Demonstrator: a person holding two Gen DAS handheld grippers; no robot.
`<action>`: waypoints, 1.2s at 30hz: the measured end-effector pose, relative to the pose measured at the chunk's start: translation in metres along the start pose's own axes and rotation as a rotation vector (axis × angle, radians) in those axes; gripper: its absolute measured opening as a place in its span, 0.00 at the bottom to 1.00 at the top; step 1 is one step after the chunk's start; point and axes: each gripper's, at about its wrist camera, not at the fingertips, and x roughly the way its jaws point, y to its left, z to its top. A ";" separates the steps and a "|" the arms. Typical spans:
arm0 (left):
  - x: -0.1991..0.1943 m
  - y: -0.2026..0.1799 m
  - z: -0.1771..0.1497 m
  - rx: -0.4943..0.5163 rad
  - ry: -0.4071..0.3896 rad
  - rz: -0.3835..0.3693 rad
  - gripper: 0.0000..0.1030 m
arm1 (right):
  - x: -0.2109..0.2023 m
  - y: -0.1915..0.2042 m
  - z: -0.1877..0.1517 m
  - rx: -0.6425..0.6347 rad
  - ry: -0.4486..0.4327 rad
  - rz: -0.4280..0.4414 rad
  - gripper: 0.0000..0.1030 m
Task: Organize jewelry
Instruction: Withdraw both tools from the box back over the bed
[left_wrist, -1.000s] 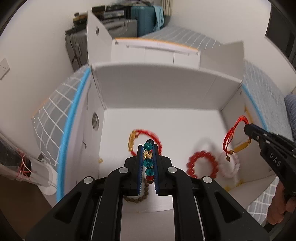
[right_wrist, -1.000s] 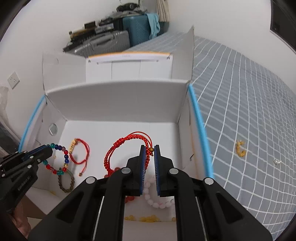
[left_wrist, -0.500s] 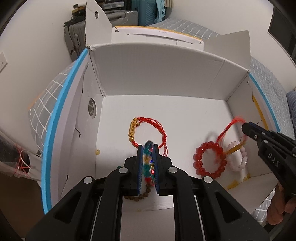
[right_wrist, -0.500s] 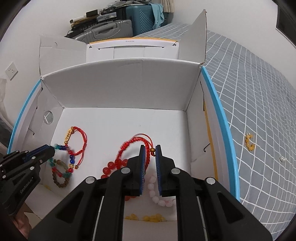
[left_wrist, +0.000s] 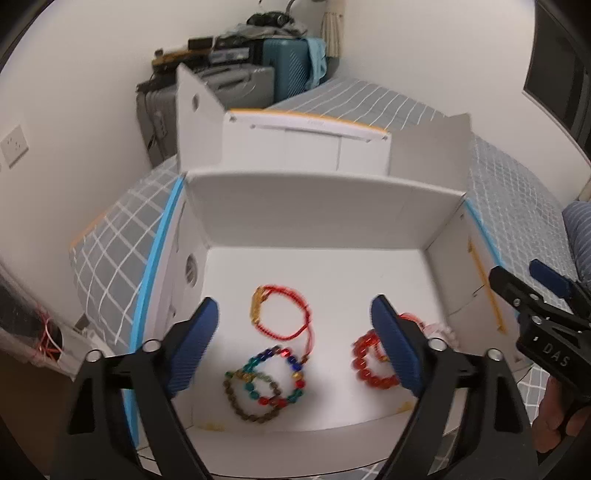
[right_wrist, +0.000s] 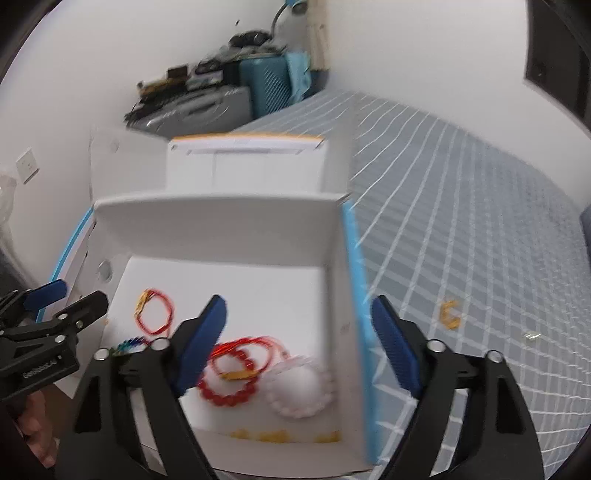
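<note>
A white cardboard box lies open on the bed. On its floor lie a multicoloured bead bracelet over a brown bead bracelet, a red cord bracelet with a gold charm, and a red bead bracelet. In the right wrist view a red cord bracelet lies on the red bead bracelet, beside a pale pink bead bracelet. My left gripper is open and empty above the box. My right gripper is open and empty over the box's right wall.
A small gold piece and a tiny pale piece lie on the grey checked bedcover right of the box. Suitcases stand against the far wall. The box's raised flaps stand behind it.
Both grippers have opened and pulled back up. The multicoloured bracelet dropped from the left one and the red cord bracelet from the right one; both now lie in the box.
</note>
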 end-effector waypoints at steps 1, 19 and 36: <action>-0.001 -0.005 0.002 0.007 -0.007 -0.002 0.87 | -0.003 -0.005 0.002 0.006 -0.009 -0.006 0.84; -0.001 -0.209 0.037 0.254 -0.085 -0.198 0.94 | -0.040 -0.187 0.014 0.185 -0.055 -0.284 0.93; 0.086 -0.355 0.015 0.355 0.040 -0.271 0.94 | -0.014 -0.337 -0.044 0.382 0.060 -0.364 0.93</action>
